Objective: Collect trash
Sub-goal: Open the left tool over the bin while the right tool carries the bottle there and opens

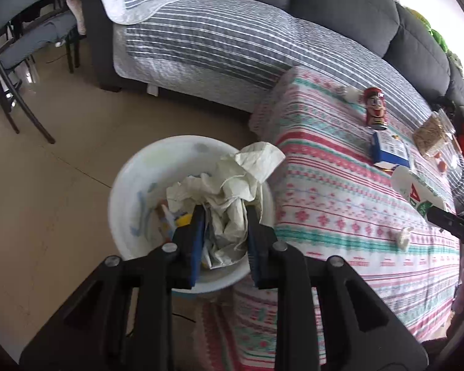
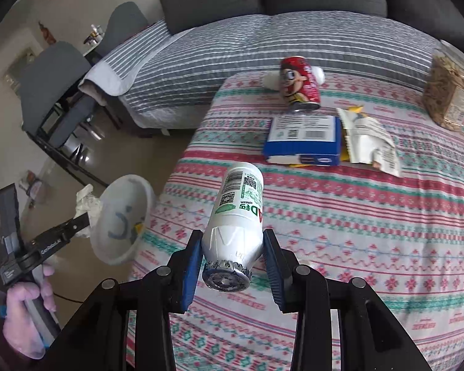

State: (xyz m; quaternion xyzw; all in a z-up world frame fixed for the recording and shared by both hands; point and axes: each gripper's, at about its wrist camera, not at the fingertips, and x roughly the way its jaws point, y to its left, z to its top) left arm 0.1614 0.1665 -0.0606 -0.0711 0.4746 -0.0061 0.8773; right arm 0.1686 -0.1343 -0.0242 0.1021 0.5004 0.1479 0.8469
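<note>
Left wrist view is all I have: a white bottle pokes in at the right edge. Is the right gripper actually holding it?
Observer: Yes. The right gripper is shut on the white bottle, pads on its shoulder, with the foil-sealed mouth toward the camera.
Operator: Any trash hidden behind the blue box?
Observer: Yes. In the right wrist view, a torn white wrapper lies flat on the tablecloth against the right side of the blue box.
</note>
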